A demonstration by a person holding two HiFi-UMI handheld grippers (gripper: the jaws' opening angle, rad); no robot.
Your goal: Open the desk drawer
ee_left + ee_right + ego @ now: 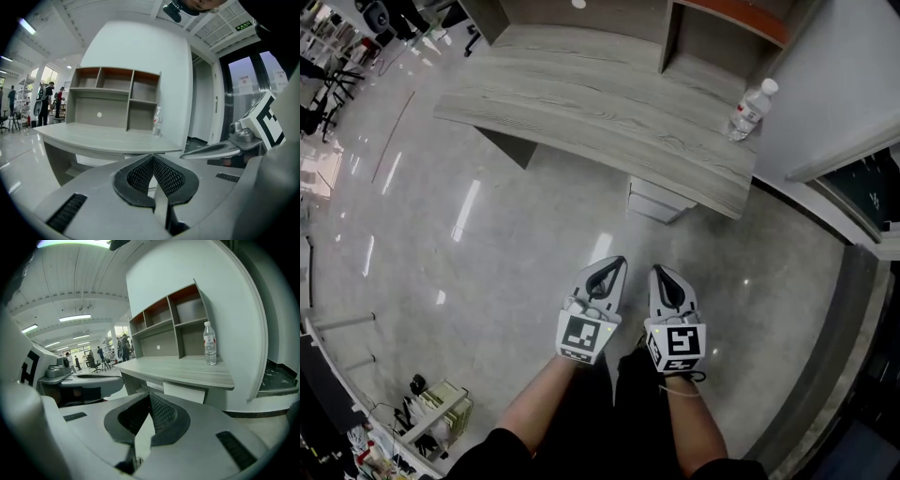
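While shiny floor point(534, 244) lies open ahead, the wooden desk point(600, 117) stands at 12 o'clock, its drawer point(659, 199) shut under the front edge. A water bottle point(752, 110) stands on top at 1 o'clock. The left gripper point(617, 266) and right gripper point(661, 272) have their jaws pressed together, empty.

An open-plan office: a wood-grain desk point(609, 122) with a shelf hutch point(115, 96) at 12 o'clock, swivel chairs point(328, 89) at 10 o'clock, polished floor point(487, 262).

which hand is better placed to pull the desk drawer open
Right, probably: the right tool lines up with the white drawer front under the grey wood-grain desk; the left tool sits further aside. Both shut.
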